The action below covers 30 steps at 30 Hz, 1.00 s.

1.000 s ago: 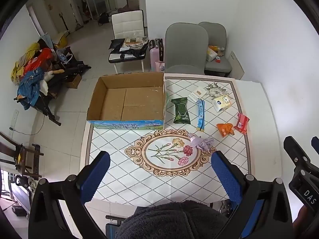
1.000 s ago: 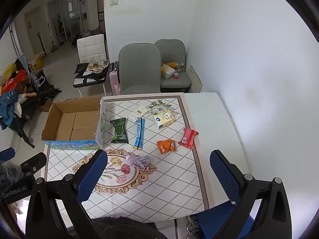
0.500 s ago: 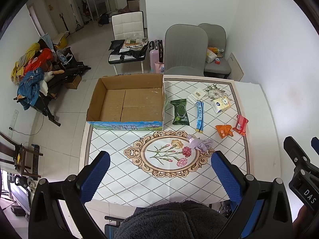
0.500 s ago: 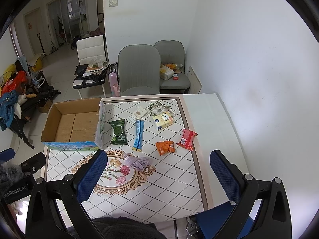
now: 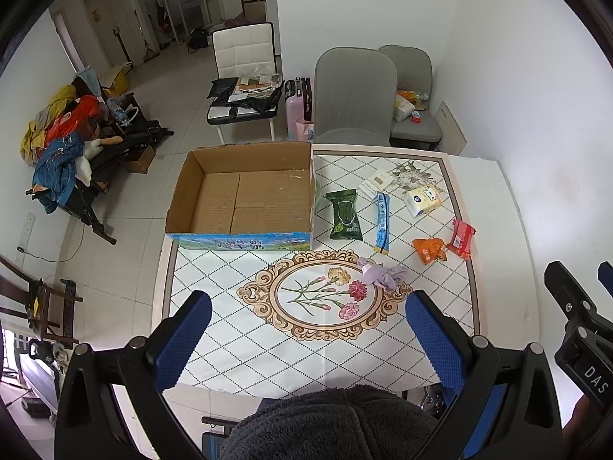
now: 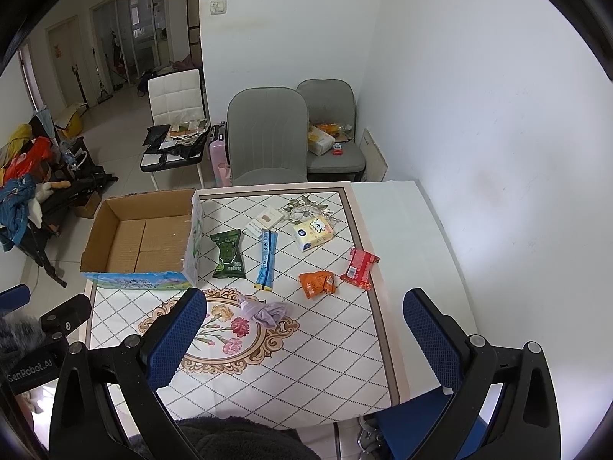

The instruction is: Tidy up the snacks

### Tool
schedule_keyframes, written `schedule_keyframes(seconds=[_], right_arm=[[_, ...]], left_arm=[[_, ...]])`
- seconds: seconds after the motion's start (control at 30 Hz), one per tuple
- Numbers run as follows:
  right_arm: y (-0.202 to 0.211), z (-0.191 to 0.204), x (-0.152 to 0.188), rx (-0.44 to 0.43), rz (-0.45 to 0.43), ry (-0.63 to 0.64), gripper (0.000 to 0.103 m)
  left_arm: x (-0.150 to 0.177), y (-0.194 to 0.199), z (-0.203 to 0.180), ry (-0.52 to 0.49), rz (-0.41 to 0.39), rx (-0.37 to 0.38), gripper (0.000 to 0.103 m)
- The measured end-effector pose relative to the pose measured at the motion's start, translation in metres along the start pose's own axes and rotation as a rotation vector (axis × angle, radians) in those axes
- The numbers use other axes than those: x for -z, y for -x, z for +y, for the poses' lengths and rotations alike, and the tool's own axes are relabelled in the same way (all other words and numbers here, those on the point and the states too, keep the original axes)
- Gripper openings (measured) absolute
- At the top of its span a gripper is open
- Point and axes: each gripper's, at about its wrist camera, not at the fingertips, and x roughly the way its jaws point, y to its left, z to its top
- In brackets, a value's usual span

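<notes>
**On the patterned tablecloth: snacks laid out beside an open carton**

On the tablecloth (image 5: 268, 349), the snacks lie in a loose group at about 1 o'clock from the floral medallion (image 5: 322, 295). Nearest the carton is a green packet (image 5: 343, 214), lying flat just beside the box wall. At its 3 o'clock lies a long blue stick pack (image 5: 381, 222), close by but apart. Farther toward 3 o'clock sit an orange packet (image 5: 430, 250) and a red packet (image 5: 462, 238), just beside each other near the cloth's border. At 12 o'clock from these, a white tissue-style pack (image 5: 421, 200) and a small pale flat box (image 5: 375, 184) rest near the far edge. A crumpled lilac wrapper or cloth (image 5: 383, 276) lies on the medallion's rim; what it is cannot be told.

The cardboard box (image 5: 245, 191), top open and nothing inside it, stands at 10 o'clock from the medallion, overhanging the table's left edge.

Both tools hang above the near edge of the table, touching nothing. The left gripper (image 5: 306, 339) has its blue-padded jaws spread wide, with nothing between them; the right gripper (image 6: 304, 339) is likewise spread and unloaded. In the left wrist view the right tool's body shows at 4 o'clock.

Beyond the table stand two grey chairs (image 5: 354, 92), a white chair (image 5: 245, 53) piled with items, and a heap of clothes (image 5: 57, 142) at 9 o'clock.
</notes>
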Motion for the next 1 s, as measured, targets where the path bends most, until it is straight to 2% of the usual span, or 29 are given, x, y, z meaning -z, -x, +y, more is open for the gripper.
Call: schedule_keyframes(seconds=[1.0], right_arm=[[0.018, 0.004, 0.001, 0.005, -0.038, 0.010, 0.103]], left_arm=[[0.015, 0.013, 0.011, 0.002, -0.064, 0.002, 0.103]])
